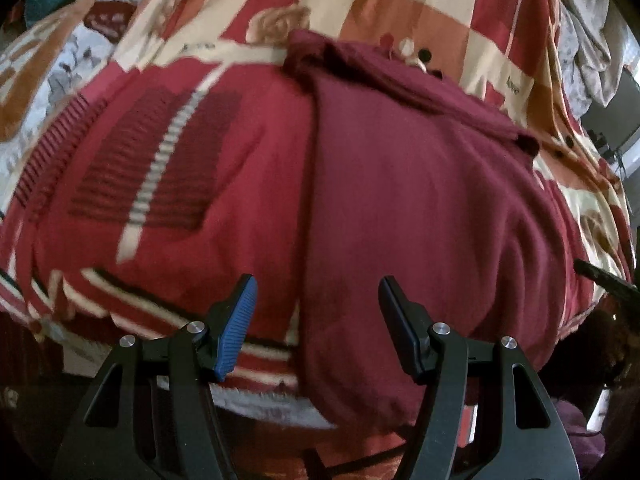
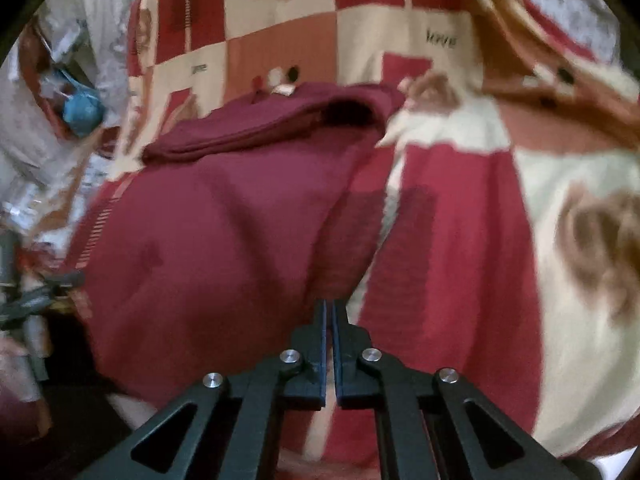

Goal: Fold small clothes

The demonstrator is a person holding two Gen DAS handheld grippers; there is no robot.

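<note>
The blanket [image 1: 420, 8], with red, cream and orange squares and brown roses, covers the bed and fills both views beyond the tongs. It seems to serve as the flat soft surface for the folding.

On it, directly ahead of both tongs, lies the dark red garment [image 1: 400, 200]. It is one plain colour, looks soft and rather thick, and shows broad shallow wrinkles. Its far part is doubled over into a thick band with a dark opening [image 2: 348, 114], perhaps a sleeve or a neck; I cannot tell which. Its near edge hangs toward the tongs, over the edge of the bed.

The right tongs [image 2: 330, 312] are clenched on the near right edge of the garment, and the cloth rises in a ridge from the tips. I think this edge is held so that it can be carried over for a fold.

The left tongs [image 1: 318, 292] are released, with a wide gap between the blue pad and the black one. They hover above the near left edge of the garment and grasp nothing, probably ready to take that edge.
</note>
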